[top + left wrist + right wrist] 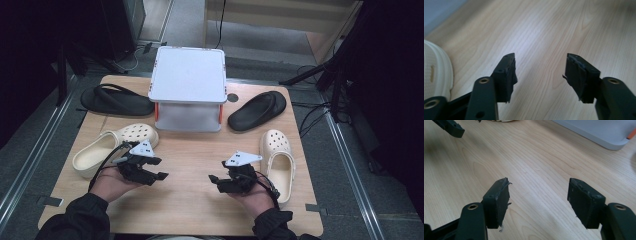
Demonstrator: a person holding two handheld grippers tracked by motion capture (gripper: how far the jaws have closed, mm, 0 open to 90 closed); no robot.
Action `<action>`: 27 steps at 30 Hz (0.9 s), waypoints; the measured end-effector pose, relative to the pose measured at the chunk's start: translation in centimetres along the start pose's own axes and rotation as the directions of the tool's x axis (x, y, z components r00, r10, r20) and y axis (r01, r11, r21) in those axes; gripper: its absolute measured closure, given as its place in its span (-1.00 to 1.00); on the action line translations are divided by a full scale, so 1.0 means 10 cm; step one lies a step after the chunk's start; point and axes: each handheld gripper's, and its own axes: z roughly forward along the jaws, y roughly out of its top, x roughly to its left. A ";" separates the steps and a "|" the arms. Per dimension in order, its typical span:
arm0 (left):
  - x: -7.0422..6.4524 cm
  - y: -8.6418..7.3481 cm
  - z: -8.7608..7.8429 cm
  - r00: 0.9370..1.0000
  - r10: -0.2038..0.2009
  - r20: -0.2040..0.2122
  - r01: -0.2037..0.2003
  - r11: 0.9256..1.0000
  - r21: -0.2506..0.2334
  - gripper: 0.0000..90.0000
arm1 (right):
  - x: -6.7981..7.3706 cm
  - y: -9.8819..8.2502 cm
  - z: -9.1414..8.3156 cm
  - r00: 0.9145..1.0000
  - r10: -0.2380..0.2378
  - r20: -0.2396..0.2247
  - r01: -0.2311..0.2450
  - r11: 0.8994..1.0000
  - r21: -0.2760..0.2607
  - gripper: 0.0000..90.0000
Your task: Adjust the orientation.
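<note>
Two cream clogs lie on the wooden table [190, 210]: the left clog [112, 145] beside my left hand, the right clog [278, 160] beside my right hand. A black sandal [116, 100] rests at the back left and another black sandal [257, 110] at the back right. My left gripper [161, 168] hovers low over the table, open and holding nothing, its jaws [540, 60] wide apart over bare wood, with the left clog's edge [434, 72] beside it. My right gripper [216, 183] faces it, also open [539, 183] and holding nothing.
A white two-level rack [189, 75] with orange posts stands at the back middle; its lower edge [599, 132] lies ahead of the right gripper. A jaw of the left gripper [449, 127] is seen farther off in the right gripper view. Cables and dark stands surround the table.
</note>
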 end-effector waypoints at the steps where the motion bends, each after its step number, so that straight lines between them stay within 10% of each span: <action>1: 0.00 0.00 0.02 1.000 -0.002 0.000 0.002 1.000 0.007 -0.04 | -0.02 0.00 0.00 1.000 0.016 -0.004 -0.016 1.000 -0.001 -0.15; 27: 0.00 -0.01 -0.03 0.998 -0.062 0.007 0.062 0.998 -0.025 -0.03 | -0.08 0.00 0.05 0.998 0.047 -0.050 -0.046 0.999 0.027 -0.06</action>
